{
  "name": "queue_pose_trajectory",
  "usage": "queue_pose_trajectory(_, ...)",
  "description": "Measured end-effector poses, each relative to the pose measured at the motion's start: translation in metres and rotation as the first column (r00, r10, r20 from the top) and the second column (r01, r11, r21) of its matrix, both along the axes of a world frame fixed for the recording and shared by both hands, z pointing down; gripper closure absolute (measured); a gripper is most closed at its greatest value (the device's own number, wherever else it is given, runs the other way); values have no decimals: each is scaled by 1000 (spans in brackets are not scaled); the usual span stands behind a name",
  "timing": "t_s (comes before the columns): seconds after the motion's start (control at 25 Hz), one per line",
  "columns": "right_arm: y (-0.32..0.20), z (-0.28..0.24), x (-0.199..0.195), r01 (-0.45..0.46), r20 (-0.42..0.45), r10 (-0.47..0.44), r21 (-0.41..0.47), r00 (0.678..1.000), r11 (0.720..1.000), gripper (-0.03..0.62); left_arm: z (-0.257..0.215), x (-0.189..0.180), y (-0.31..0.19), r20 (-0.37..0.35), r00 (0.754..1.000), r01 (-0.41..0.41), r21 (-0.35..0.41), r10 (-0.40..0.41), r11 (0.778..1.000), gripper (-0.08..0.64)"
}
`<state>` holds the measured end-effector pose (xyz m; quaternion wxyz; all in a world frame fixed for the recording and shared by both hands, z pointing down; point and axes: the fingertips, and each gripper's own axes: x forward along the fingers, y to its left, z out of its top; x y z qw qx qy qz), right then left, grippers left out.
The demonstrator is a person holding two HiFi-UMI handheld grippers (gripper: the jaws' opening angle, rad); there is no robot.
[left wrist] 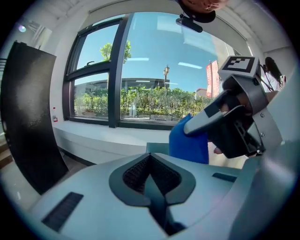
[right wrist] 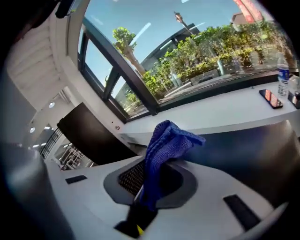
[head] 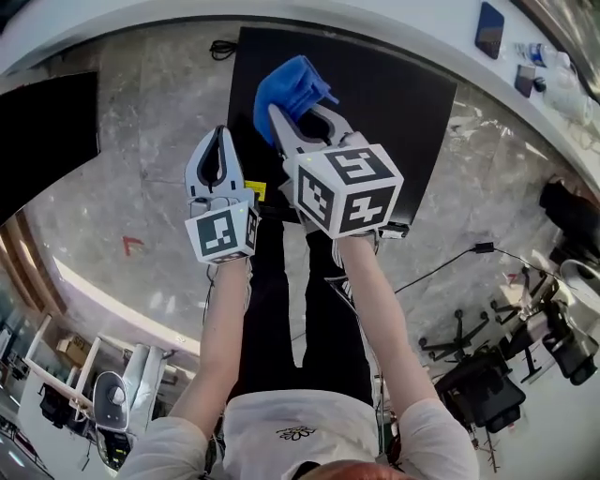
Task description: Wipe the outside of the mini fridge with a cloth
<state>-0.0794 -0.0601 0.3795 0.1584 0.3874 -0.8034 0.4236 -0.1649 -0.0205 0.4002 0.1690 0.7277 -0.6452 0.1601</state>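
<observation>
Head view: The person's white shirt (head: pixel 300 431) fills the bottom edge, nearest the camera, and both forearms reach forward from it. The left tongs (head: pixel 219 150) are held over the marble floor (head: pixel 141 141), just left of the mini fridge (head: pixel 384 103), with their jaws together and nothing between them. The right tongs (head: pixel 302 122) are held over the left part of the fridge's black top and are clamped on a bunched blue cloth (head: pixel 291 86). Contact between cloth and fridge cannot be determined from this view. A phone (head: pixel 488 28) and a bottle (head: pixel 544 54) lie on the white window ledge (head: pixel 394 23) beyond the fridge. A second black panel (head: pixel 47 131) stands at far left.

Left gripper view: The left tongs (left wrist: pixel 151 164) show both jaws pressed together, empty. Beyond them, to the right, the right tongs (left wrist: pixel 234 122) hold the blue cloth (left wrist: pixel 187 143). The black panel (left wrist: pixel 28 122) stands at left. A large window (left wrist: pixel 140 70) runs above the ledge (left wrist: pixel 93 136).

Right gripper view: The right tongs (right wrist: pixel 149 183) grip the cloth (right wrist: pixel 164 145), which rises from between the jaws and folds over at its top. The dark fridge surface (right wrist: pixel 243 154) lies behind and right of the cloth. The phone (right wrist: pixel 271 98) and bottle (right wrist: pixel 281 75) sit on the ledge (right wrist: pixel 211 115) at far right.
</observation>
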Motion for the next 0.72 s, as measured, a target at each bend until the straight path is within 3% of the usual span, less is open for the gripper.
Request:
queue_pose_trajectory(0.16, 3, 27, -57, 113, -11, -114, -47, 993, 992, 520, 5, -26, 3, 8, 1000, 24, 0, -24, 1000, 555)
queue_pose_trajectory(0.28, 5, 52, -79, 142, -20, -145, -108, 989, 984, 520, 10, -44, 5, 8, 998, 60, -7, -60, 998, 555)
queue_pose_trajectory(0.72, 1, 84, -75, 166, -212, -187, -111, 959, 980, 520, 16, -51, 7, -18, 999, 50, -17, -51, 999, 555)
